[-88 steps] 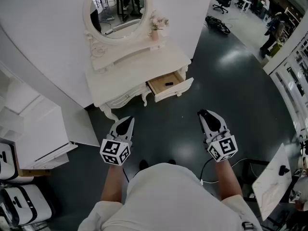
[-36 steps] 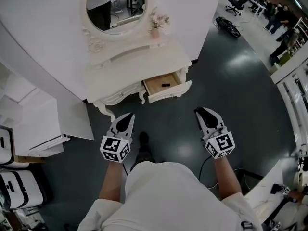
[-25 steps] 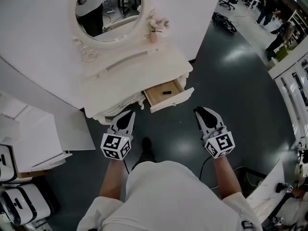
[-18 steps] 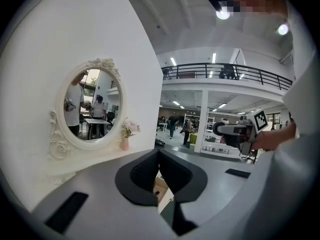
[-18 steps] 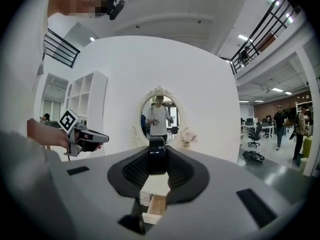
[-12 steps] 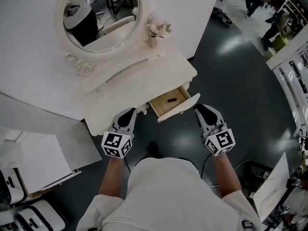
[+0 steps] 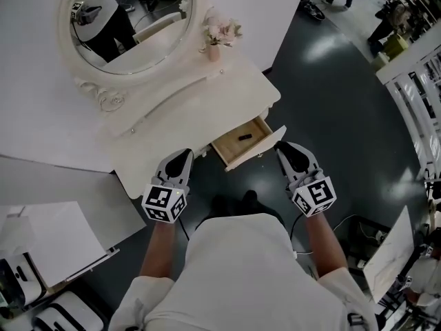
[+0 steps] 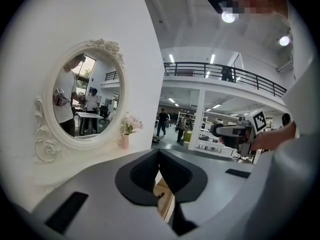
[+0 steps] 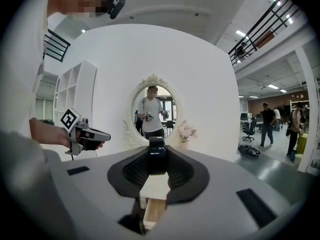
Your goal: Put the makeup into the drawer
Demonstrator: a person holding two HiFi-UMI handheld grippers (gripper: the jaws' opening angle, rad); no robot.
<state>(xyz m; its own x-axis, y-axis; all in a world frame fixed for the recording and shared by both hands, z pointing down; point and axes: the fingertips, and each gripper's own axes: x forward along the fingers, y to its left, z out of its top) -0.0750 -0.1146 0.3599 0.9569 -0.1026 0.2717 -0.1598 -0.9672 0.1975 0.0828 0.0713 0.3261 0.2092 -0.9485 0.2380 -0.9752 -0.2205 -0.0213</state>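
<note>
A white vanity table (image 7: 186, 109) with an oval mirror (image 7: 127, 16) stands ahead, and its wooden drawer (image 7: 234, 150) is pulled out. A small black item (image 7: 244, 137) lies inside it, also seen as the black item (image 8: 160, 195) between the left jaws. My right gripper (image 7: 288, 150) hovers just right of the drawer front, shut on a black makeup piece (image 9: 157, 155) that stands upright between its pads. My left gripper (image 7: 179, 161) is at the table's front edge, left of the drawer. Its jaws meet at the tips with nothing held (image 8: 158, 154).
A pink vase of flowers (image 7: 215, 36) stands on the tabletop beside the mirror. A white shelf unit (image 7: 48, 233) is at the left on the dark floor (image 7: 331, 109). People and office chairs are far off at the top right.
Both grippers have moved forward toward the vanity. The open drawer now lies between them, close to the right gripper's tip. The makeup piece stays held.
</note>
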